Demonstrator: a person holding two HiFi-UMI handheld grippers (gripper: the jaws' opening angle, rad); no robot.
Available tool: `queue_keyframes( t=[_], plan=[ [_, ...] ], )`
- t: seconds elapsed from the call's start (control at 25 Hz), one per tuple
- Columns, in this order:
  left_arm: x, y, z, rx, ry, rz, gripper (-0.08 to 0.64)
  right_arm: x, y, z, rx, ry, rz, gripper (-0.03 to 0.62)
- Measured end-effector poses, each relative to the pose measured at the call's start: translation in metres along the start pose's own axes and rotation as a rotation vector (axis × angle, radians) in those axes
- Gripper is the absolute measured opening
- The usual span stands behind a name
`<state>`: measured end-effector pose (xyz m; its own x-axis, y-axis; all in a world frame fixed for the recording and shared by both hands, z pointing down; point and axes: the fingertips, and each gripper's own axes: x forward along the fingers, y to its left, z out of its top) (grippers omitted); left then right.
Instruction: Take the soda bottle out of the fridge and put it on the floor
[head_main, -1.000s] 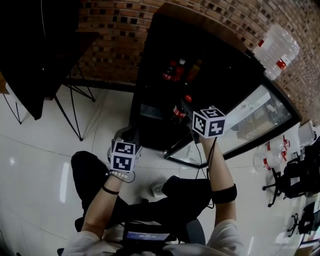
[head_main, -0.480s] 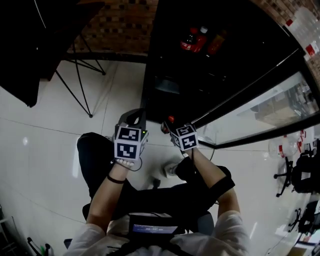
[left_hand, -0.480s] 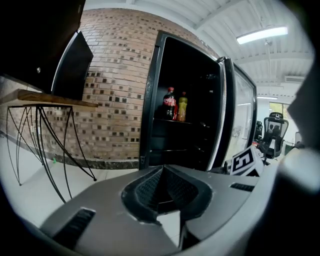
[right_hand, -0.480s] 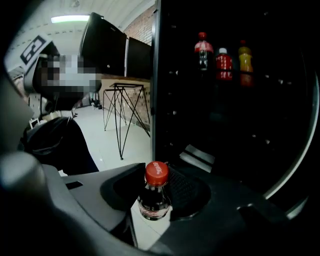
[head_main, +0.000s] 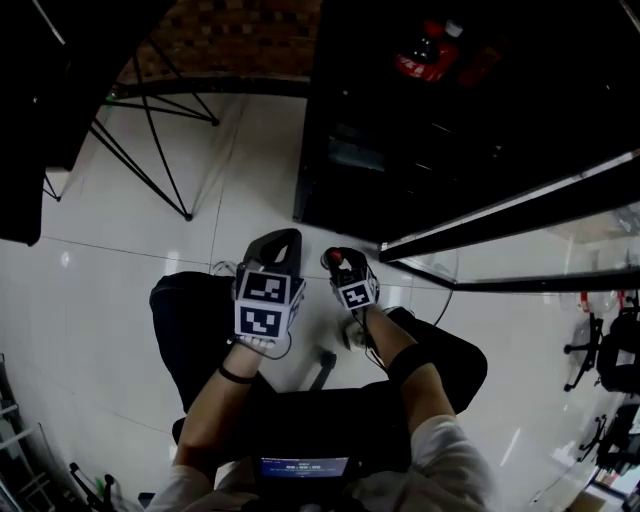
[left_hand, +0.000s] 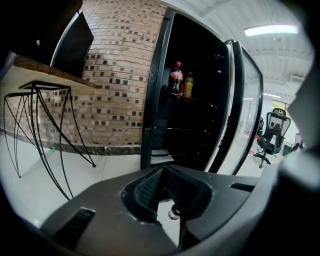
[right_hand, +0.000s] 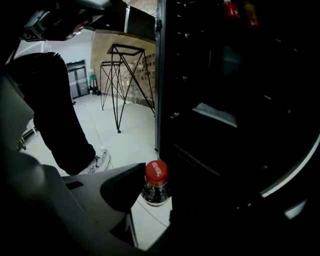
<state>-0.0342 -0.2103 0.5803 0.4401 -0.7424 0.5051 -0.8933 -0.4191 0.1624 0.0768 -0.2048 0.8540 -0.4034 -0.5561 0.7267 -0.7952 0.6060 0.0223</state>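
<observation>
A soda bottle (right_hand: 155, 186) with a red cap (head_main: 337, 258) stands upright between the jaws of my right gripper (right_hand: 156, 194), which is shut on its neck. It is low over the white tiled floor (head_main: 250, 170), just in front of the open black fridge (head_main: 420, 150); I cannot see whether its base touches the tiles. My left gripper (head_main: 284, 236) is close beside it on the left, shut and holding nothing, its tips (left_hand: 162, 170) aimed at the fridge. More bottles stay on a fridge shelf: a cola bottle (left_hand: 175, 77) and a yellow one (left_hand: 188, 85).
The fridge's glass door (head_main: 540, 235) stands open to the right. A black wire-legged table (head_main: 150, 140) stands at the left by the brick wall (left_hand: 120, 75). The person's legs and a shoe (right_hand: 101, 160) are close behind the grippers. An office chair (left_hand: 272, 142) stands far right.
My right gripper has come out of the fridge with the bottle and dropped down and left, to beside the left gripper. The head view has tilted down toward the floor.
</observation>
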Motion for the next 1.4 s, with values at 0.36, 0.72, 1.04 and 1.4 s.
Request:
queue_keyframes(
  t=[0.36, 0.72, 1.04, 1.4],
  plan=[
    [0.025, 0.014, -0.027, -0.051, 0.052, -0.003, 0.002, 0.061, -0.001, -0.076, 0.11, 0.126, -0.022, 0.16],
    [0.029, 0.028, -0.036, -0.076, 0.071, 0.016, 0.002, 0.093, 0.01, -0.081, 0.111, 0.143, -0.016, 0.16],
    [0.029, 0.035, -0.04, -0.094, 0.075, 0.027, 0.002, 0.099, 0.018, -0.1, 0.109, 0.184, -0.003, 0.16],
    [0.032, 0.034, -0.043, -0.097, 0.085, 0.026, 0.002, 0.102, 0.013, -0.105, 0.127, 0.186, -0.008, 0.16]
  ],
)
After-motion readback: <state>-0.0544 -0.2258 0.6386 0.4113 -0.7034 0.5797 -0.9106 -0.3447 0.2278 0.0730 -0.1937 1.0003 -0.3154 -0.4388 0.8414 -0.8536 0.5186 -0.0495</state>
